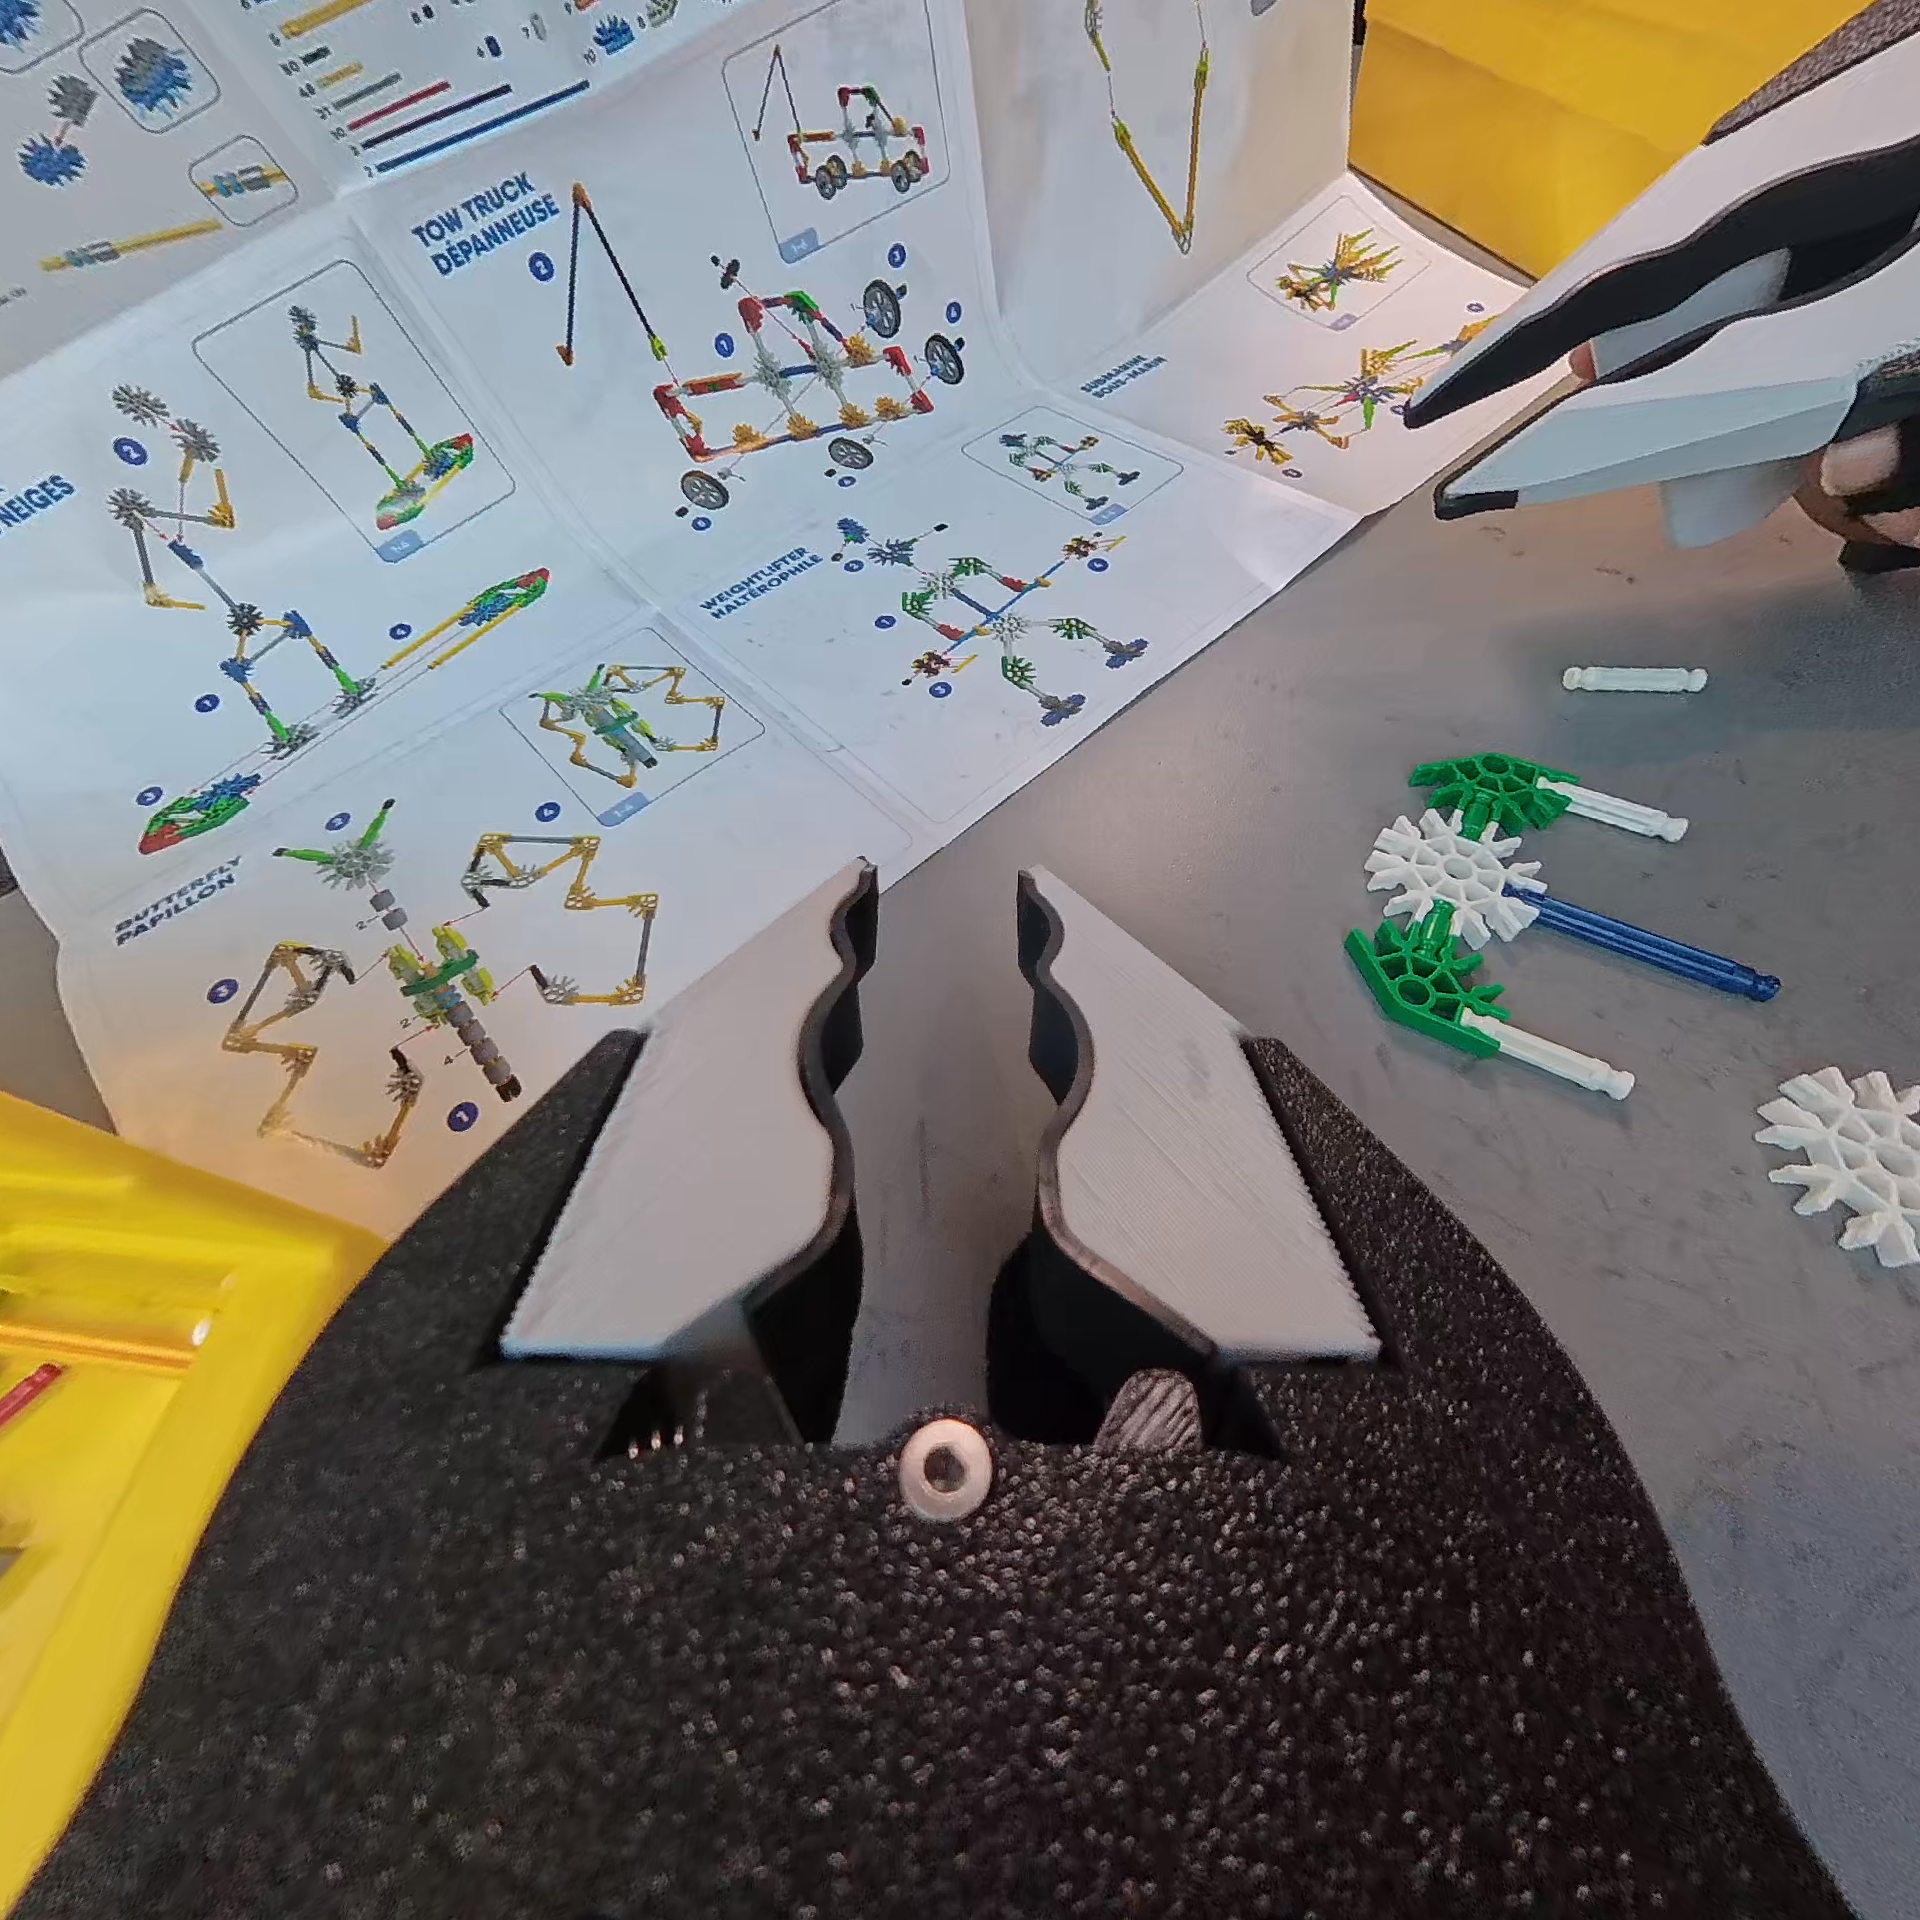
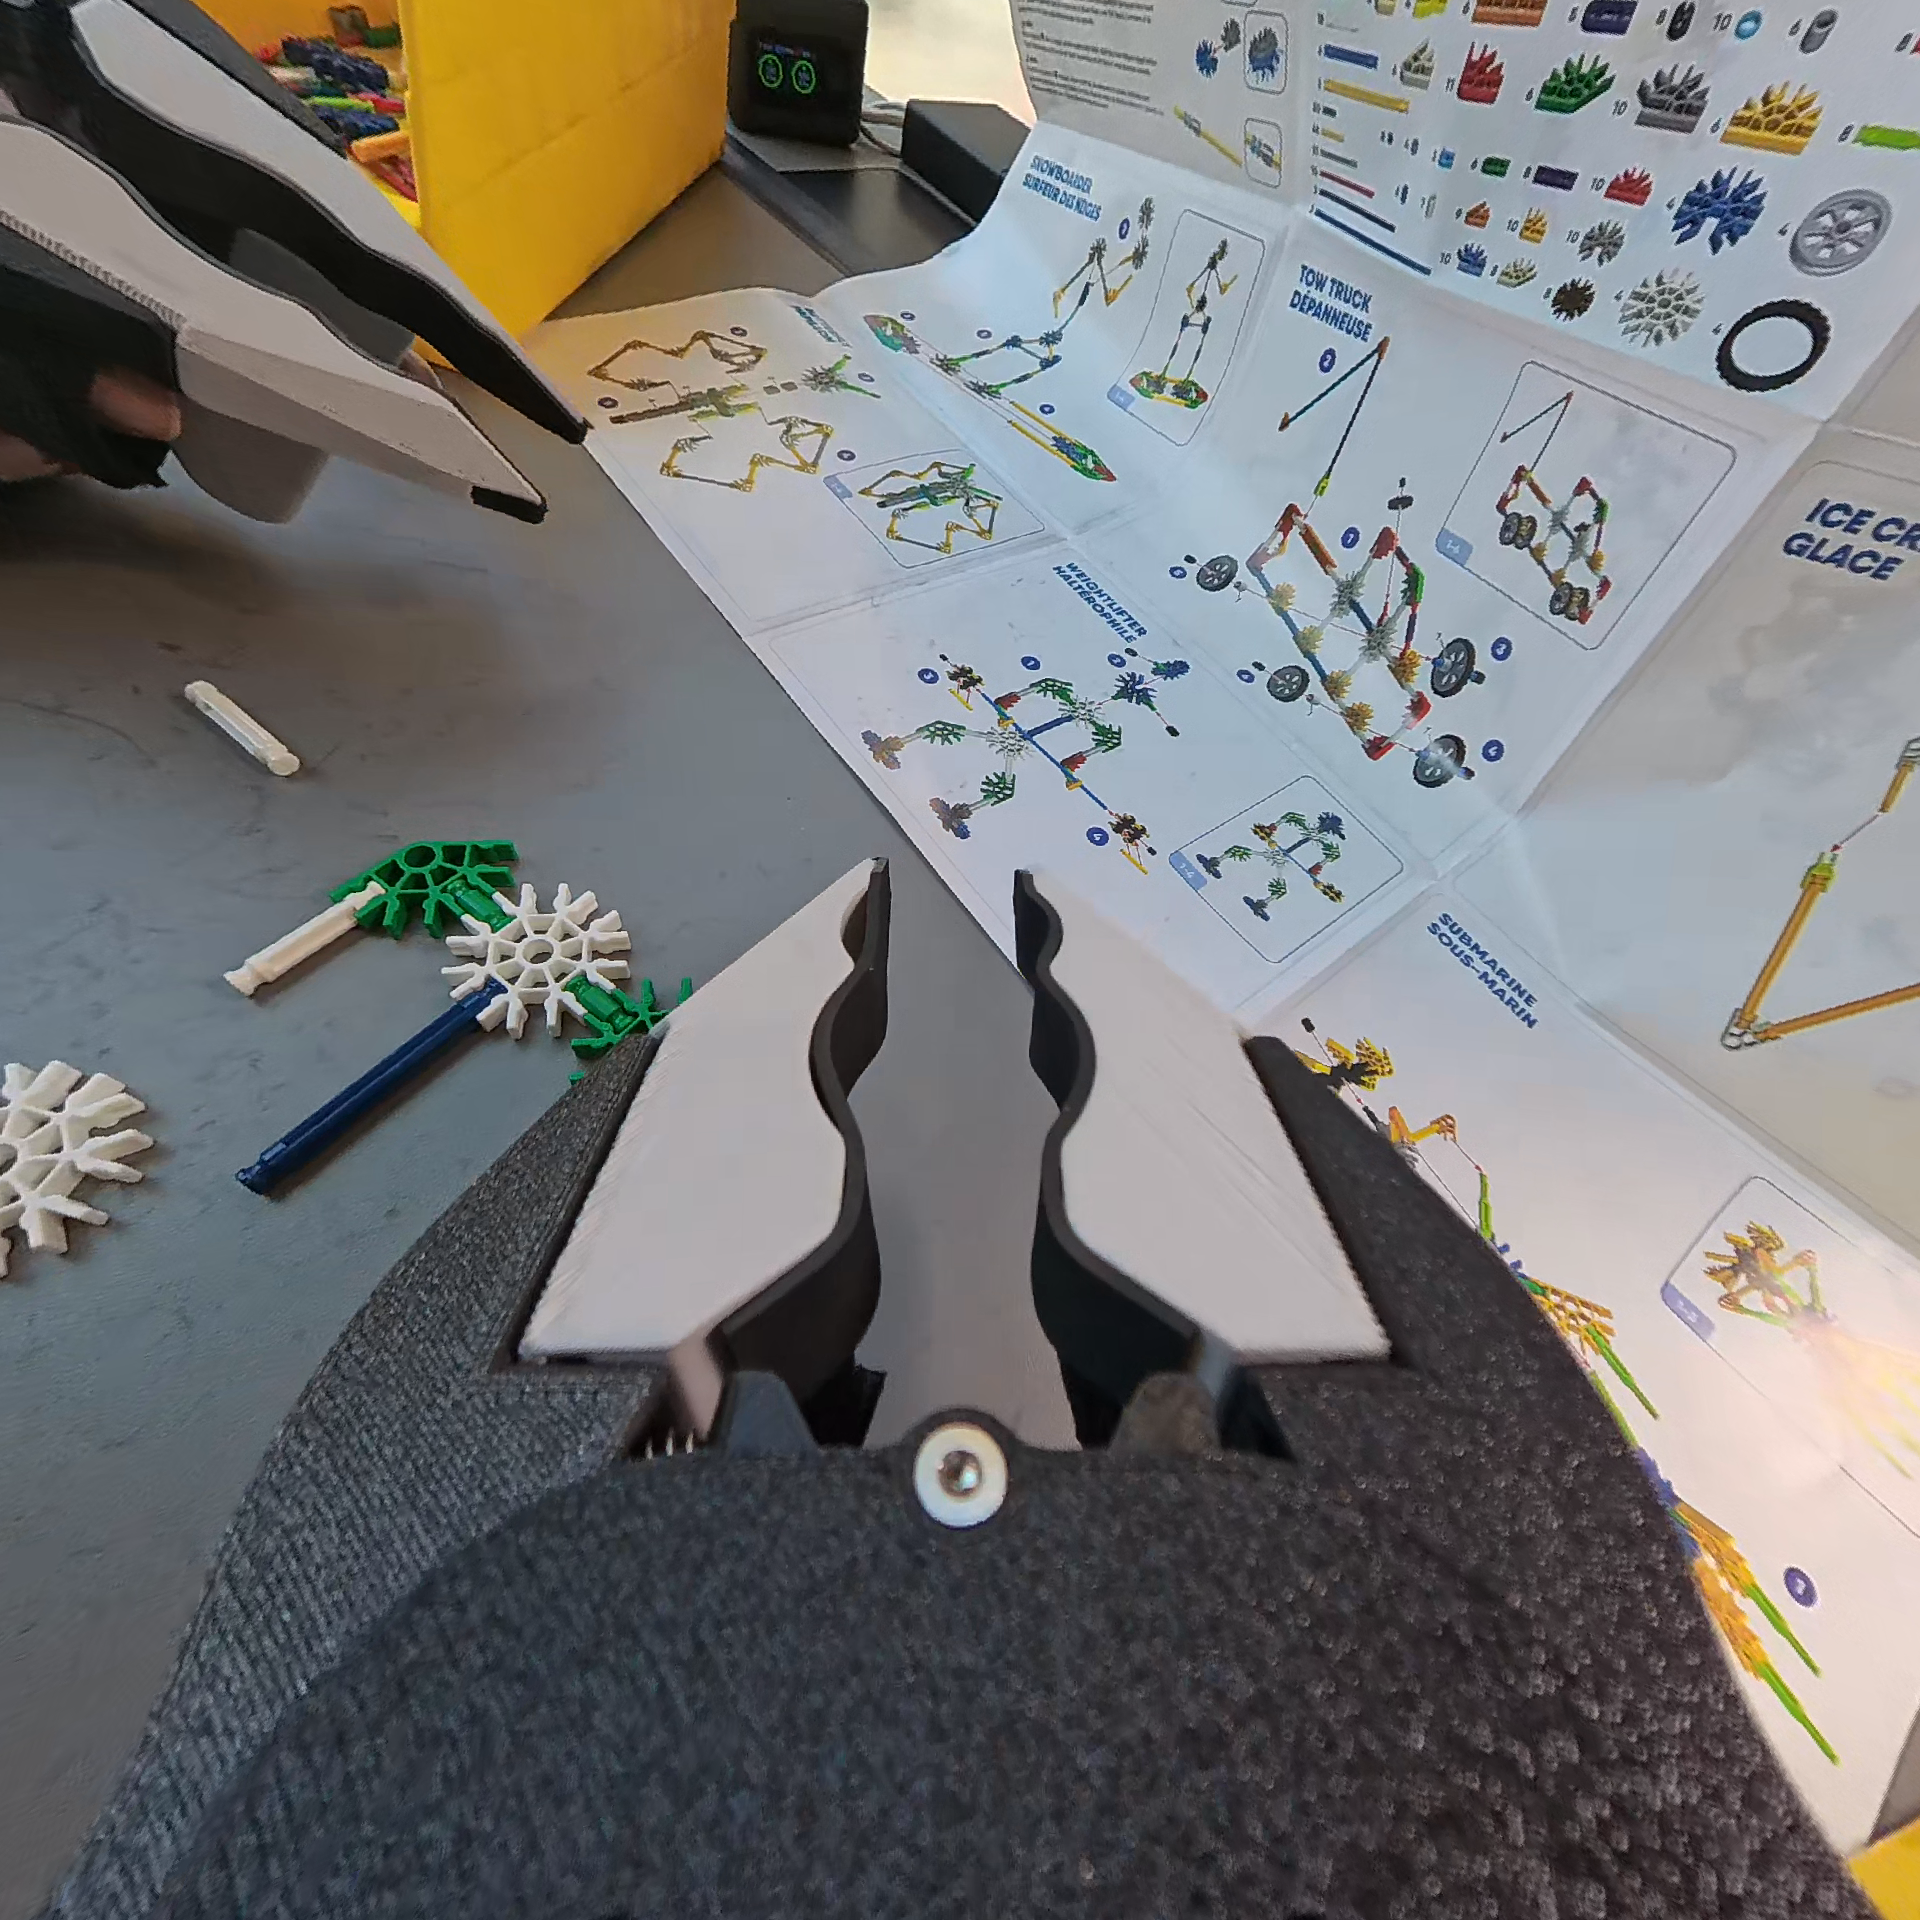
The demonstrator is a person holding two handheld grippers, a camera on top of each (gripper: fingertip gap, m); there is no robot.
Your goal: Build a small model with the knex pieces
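Note:
My left gripper [image 1: 945, 883] is open and empty above the grey table, at the edge of a folded instruction sheet [image 1: 520, 520]. My right gripper [image 2: 951, 878] is open and empty too, also at the sheet's [image 2: 1351, 623] edge. A small assembly lies on the table: a white snowflake connector [image 1: 1452, 878] joined to two green connectors [image 1: 1496, 792], with white rods and a blue rod [image 1: 1652, 951]. It shows left of my right gripper [image 2: 535, 956]. A loose white snowflake connector [image 1: 1855, 1164] [image 2: 57, 1148] and a short white rod [image 1: 1633, 680] [image 2: 241, 727] lie near it.
A yellow tray [image 1: 114, 1382] with rods sits at the lower left of the left wrist view. A yellow box [image 2: 561, 135] with coloured parts stands behind. A small black device with a lit screen [image 2: 798, 73] is at the back. A gloved hand [image 2: 73, 405] holds the other gripper. There is about 15 cm between the tips of the two grippers. The short white rod [image 1: 1633, 680] lies some 9 cm from my right tips, 20 cm from my left tips. My right gripper's tips are some 9 cm from the white snowflake connector [image 1: 1452, 878]. It turns up in the right wrist view [image 2: 534, 943] as well.

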